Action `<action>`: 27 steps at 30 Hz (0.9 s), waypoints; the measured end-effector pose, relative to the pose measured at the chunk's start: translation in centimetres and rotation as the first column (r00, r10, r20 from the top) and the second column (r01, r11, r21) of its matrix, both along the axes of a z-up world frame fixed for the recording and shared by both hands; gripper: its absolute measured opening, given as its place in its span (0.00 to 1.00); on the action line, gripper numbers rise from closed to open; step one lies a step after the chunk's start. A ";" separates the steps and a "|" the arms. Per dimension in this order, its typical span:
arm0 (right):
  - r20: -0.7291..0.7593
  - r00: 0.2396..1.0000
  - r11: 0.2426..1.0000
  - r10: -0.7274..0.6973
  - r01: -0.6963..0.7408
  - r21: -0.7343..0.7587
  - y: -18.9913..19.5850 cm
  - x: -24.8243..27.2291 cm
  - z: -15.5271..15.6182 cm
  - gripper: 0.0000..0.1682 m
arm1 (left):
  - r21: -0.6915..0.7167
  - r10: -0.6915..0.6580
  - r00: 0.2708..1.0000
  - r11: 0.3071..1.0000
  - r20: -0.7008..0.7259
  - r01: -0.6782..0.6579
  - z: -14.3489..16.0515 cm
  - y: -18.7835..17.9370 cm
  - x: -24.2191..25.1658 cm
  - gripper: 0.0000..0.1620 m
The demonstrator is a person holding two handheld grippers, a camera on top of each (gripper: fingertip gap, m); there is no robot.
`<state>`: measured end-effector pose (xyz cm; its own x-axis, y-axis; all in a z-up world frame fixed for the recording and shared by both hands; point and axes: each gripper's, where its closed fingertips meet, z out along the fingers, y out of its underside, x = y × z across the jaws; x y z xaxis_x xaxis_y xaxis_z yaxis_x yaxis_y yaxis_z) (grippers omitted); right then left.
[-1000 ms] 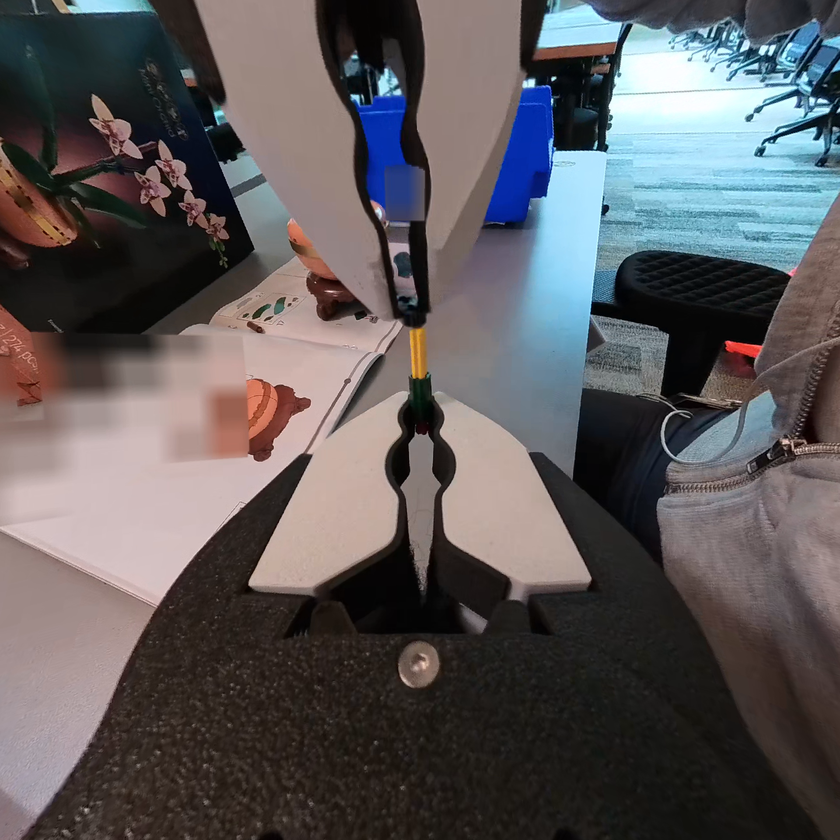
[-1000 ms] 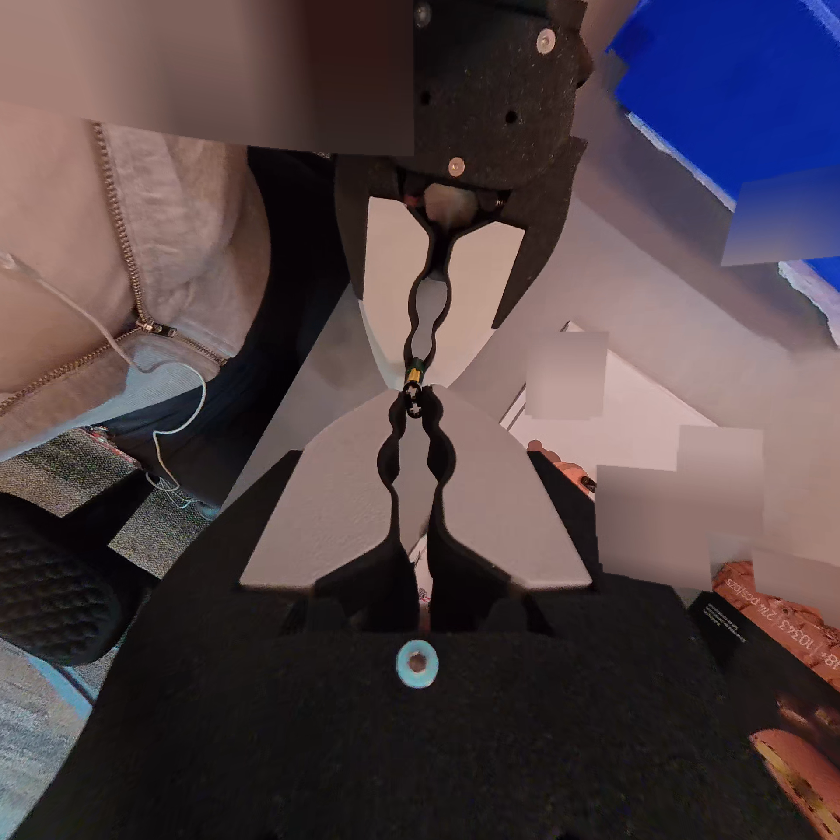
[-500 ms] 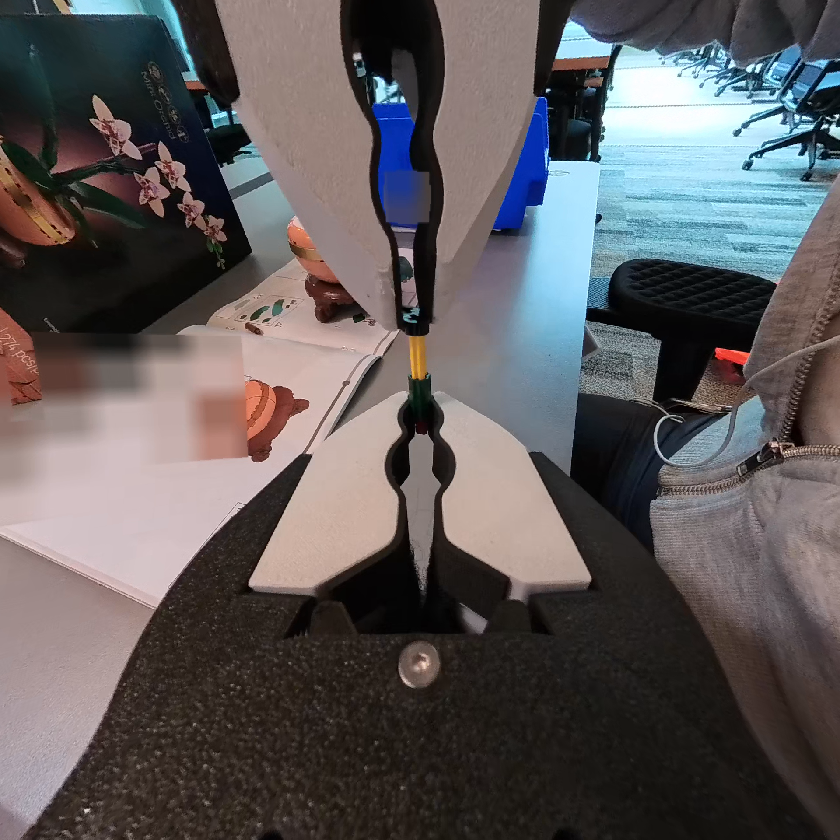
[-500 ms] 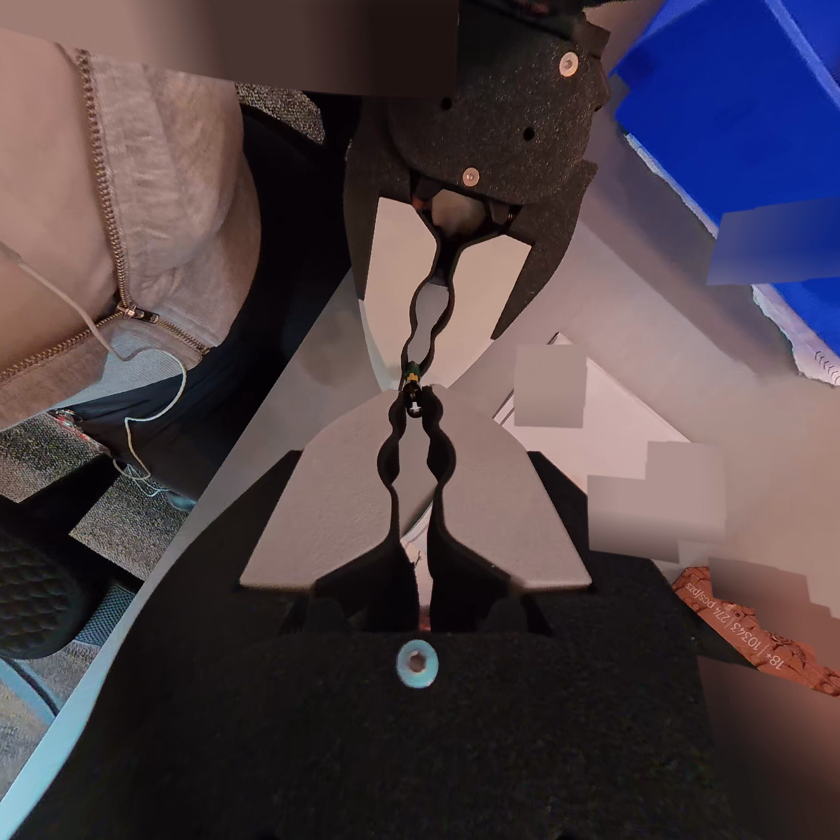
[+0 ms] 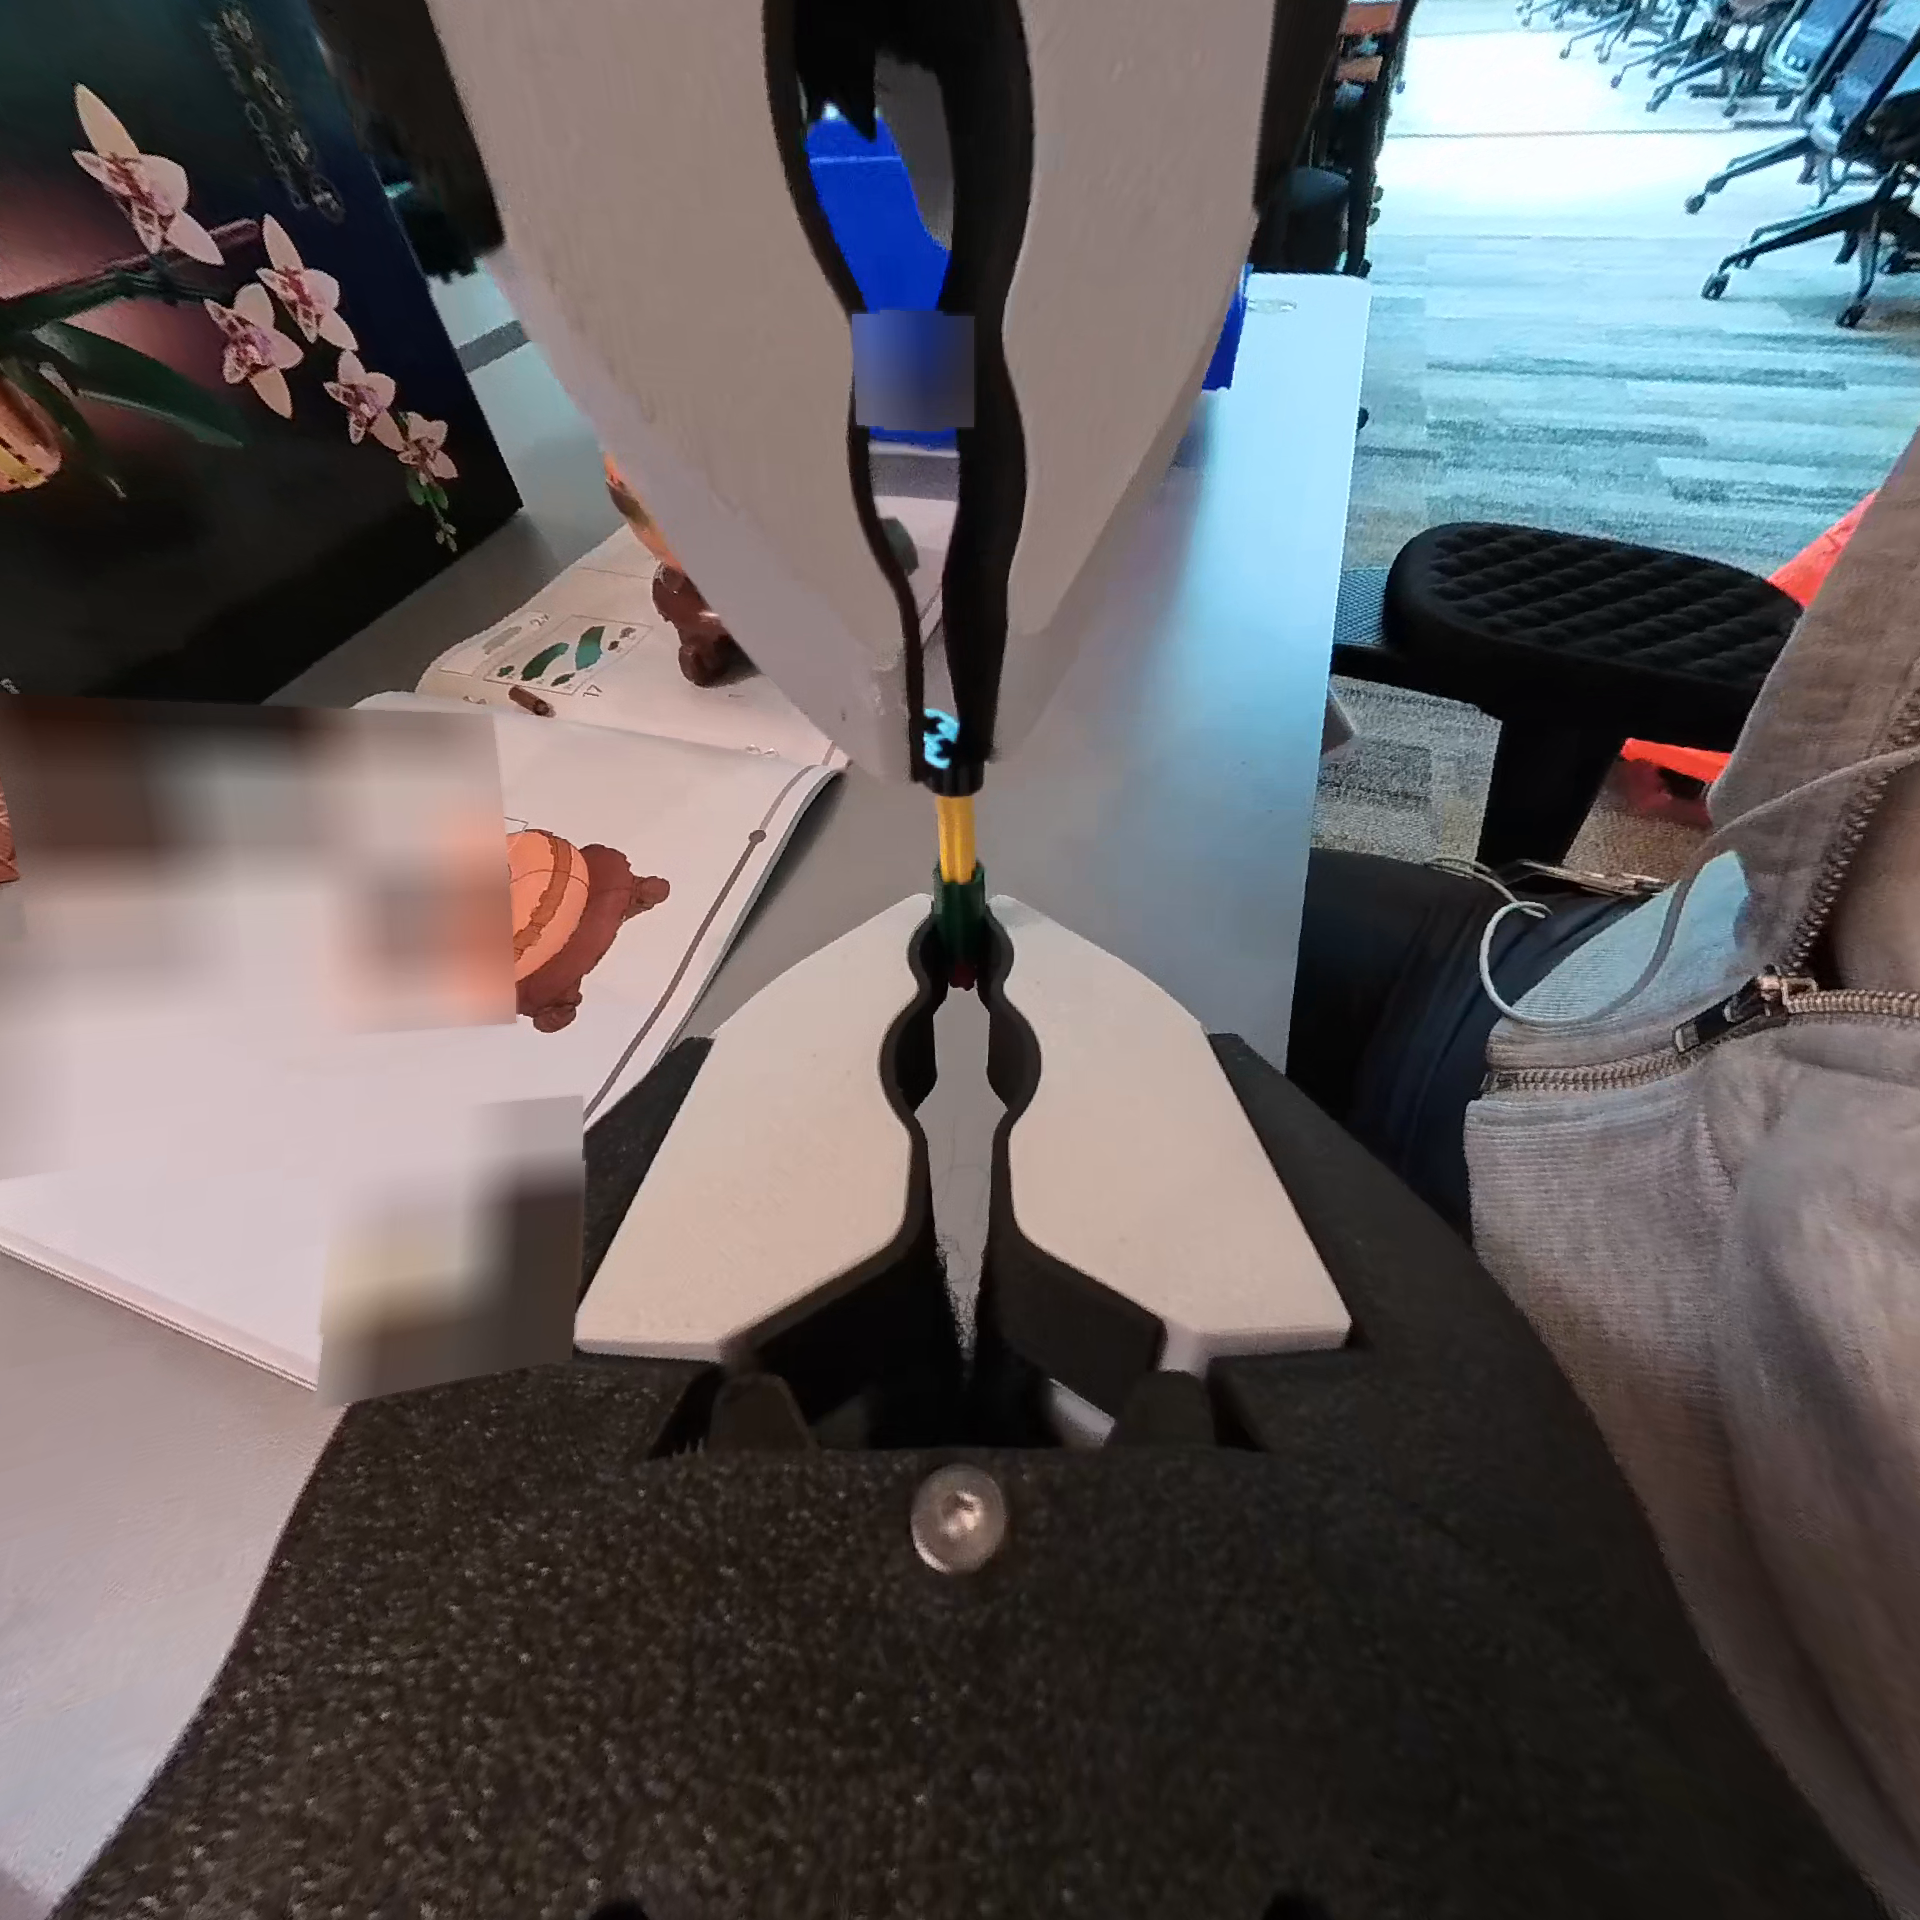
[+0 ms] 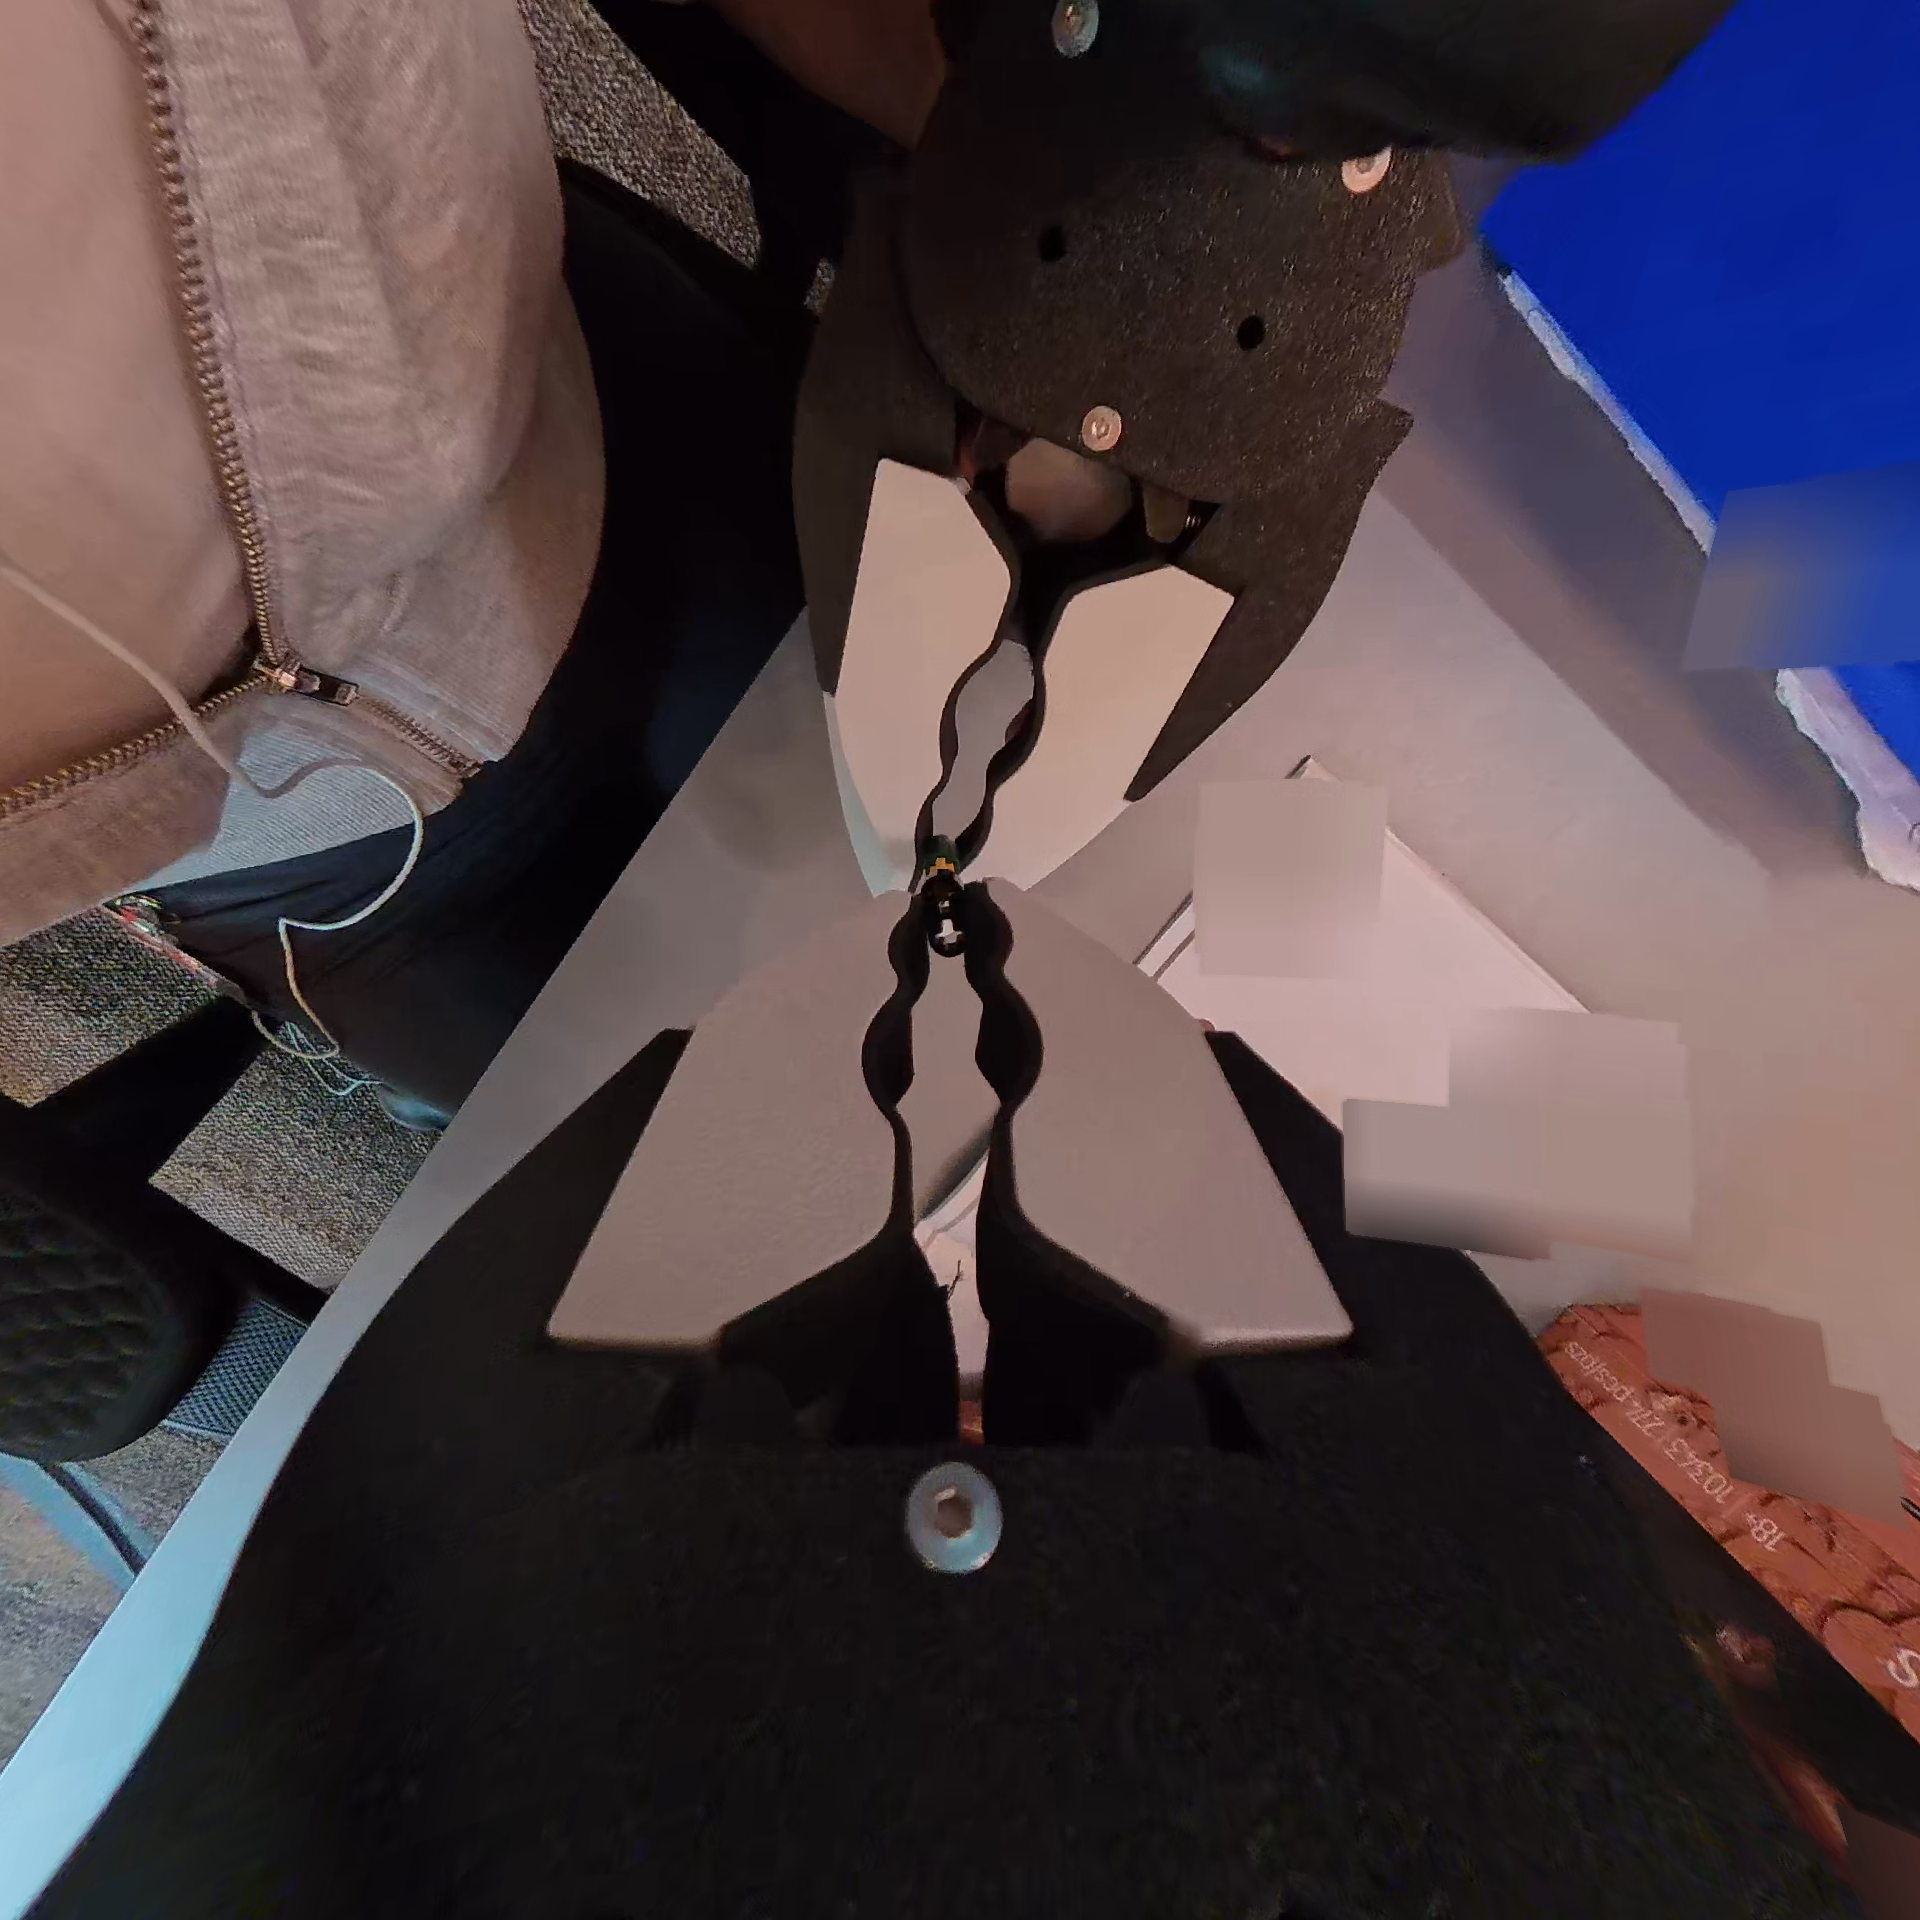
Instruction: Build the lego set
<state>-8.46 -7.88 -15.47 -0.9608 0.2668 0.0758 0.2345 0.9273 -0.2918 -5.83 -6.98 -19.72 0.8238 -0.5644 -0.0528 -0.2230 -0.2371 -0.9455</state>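
A thin lego stem is held in the air between both grippers: a green sleeve (image 5: pixel 958 912) with a red end, a yellow axle (image 5: pixel 956 840) and a black connector (image 5: pixel 943 750). My left gripper (image 5: pixel 958 935) is shut on the green sleeve. My right gripper (image 5: pixel 948 764) comes down from above, tip to tip with it, and is shut on the black connector. In the right wrist view, my right gripper (image 6: pixel 943 916) grips the black connector (image 6: pixel 945 930). The left gripper (image 6: pixel 943 844) faces it there and holds the green and yellow part (image 6: pixel 939 854).
An open instruction booklet (image 5: pixel 665 821) lies on the grey table (image 5: pixel 1226 623), with a small peach and brown pot model (image 5: pixel 681 623) behind it. The set's box (image 5: pixel 208 364) stands at the left, a blue bin (image 5: pixel 862 177) at the back. A person's grey hoodie (image 5: pixel 1714 1195) and a black stool (image 5: pixel 1579 603) are at the right. The grippers' ends are close to 5 cm from one another. Both grippers' tips are roughly 40 cm from the black stool (image 5: pixel 1579 603).
The two grippers have drawn slightly closer, and a shorter length of yellow axle shows between them. The right gripper has tilted and fills more of the left wrist view.
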 end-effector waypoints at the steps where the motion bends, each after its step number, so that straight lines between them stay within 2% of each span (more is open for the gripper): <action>1: 0.000 1.000 1.000 0.001 -0.001 -0.009 0.0 0.0 0.0 0.04 | 0.001 -0.001 1.000 1.000 -0.001 0.001 0.0 0.0 0.0 0.02; 17: 0.043 0.990 0.991 0.133 -0.134 0.016 -0.3 0.8 -0.4 0.04 | -0.025 -0.053 0.997 0.998 -0.054 0.052 -0.7 -0.4 0.9 0.02; 27: 0.064 0.992 0.994 0.111 -0.112 0.000 -0.5 0.9 0.0 0.04 | -0.005 -0.050 0.998 0.999 -0.022 0.050 -0.2 -0.4 0.6 0.02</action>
<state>-7.60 -8.38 -15.50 -0.9874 0.1576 0.0137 0.1477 0.9496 -0.2764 -5.19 -7.39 -19.94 0.7930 -0.6054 -0.0678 -0.2555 -0.2294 -0.9392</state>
